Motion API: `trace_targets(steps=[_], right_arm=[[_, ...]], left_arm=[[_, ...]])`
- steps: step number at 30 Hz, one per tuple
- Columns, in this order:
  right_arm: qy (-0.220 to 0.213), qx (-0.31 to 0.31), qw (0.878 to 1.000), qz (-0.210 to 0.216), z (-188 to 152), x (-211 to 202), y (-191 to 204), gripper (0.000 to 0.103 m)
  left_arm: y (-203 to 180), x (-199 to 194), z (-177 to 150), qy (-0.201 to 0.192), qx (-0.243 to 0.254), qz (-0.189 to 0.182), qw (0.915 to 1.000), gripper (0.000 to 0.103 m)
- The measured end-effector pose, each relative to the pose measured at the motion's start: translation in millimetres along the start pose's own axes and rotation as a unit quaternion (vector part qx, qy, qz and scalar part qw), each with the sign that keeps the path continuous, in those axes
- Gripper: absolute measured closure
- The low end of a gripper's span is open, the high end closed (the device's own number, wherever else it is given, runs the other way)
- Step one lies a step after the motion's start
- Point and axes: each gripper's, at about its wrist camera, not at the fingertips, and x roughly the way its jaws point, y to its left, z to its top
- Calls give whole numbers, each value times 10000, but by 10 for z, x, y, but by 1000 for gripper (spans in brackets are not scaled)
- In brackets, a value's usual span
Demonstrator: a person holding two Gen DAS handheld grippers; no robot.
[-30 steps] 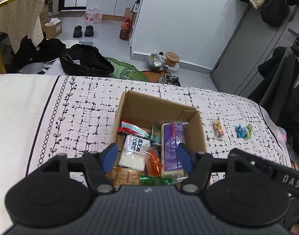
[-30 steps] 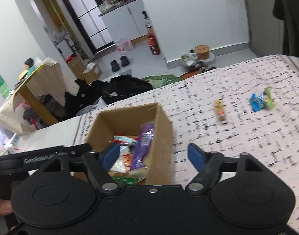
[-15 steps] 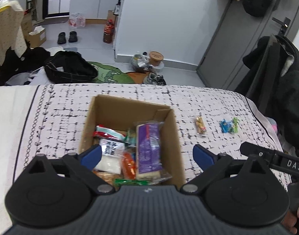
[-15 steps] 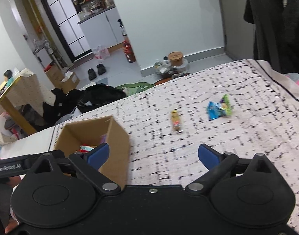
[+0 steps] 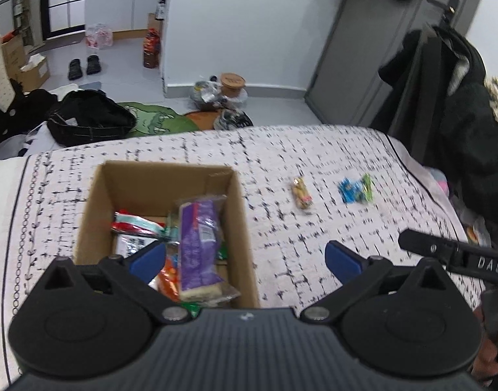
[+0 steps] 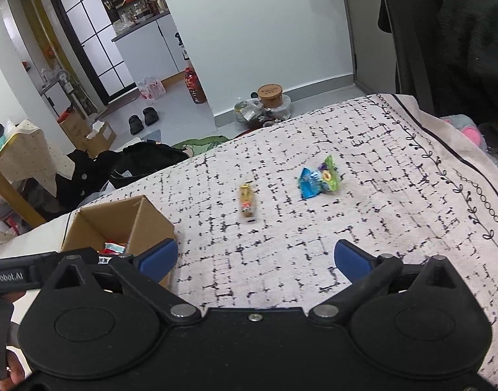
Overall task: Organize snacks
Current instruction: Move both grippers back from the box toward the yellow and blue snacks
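An open cardboard box point(image 5: 157, 171) stands on the patterned cloth, holding several snack packs, among them a tall purple pack point(image 5: 198, 238). My left gripper point(image 5: 245, 254) hovers over the box's right front corner. Its jaws are opening wide and nothing is between them. To the right of the box lie a small yellow snack point(image 5: 301, 193) and a blue and green packet pair point(image 5: 354, 190). My right gripper point(image 6: 254, 256) hangs above bare cloth, short of the yellow snack point(image 6: 248, 202) and the packets point(image 6: 317, 179). Its jaws are opening too, and they are empty. The box point(image 6: 118, 221) is at its lower left.
The black-and-white cloth point(image 6: 395, 195) drops away at its bordered right and far edges. Dark coats point(image 5: 460, 104) hang close to the right edge. Bags, shoes and jars lie on the floor point(image 5: 125, 65) beyond the far edge.
Both grippers have opened wide and swung to the right, away from the box. In the right wrist view the box slid to the left and the loose snacks came to the centre.
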Motion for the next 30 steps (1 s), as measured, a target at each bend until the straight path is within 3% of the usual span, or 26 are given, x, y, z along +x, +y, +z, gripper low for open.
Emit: trace_targets(steps=[11,23,30], right_arm=[[82,205,9997,-61,20,54,-322,0],[66,217,9997,-94,52,198,-567,0],[47,302,9995,-14,132,305,-689,5]], left_arm=[[-351,222,88,176,224,-151,9995,0],[-641,542,232,198,400,-61,9990,1],[-771,753,331,166,453,-159,9987,2]])
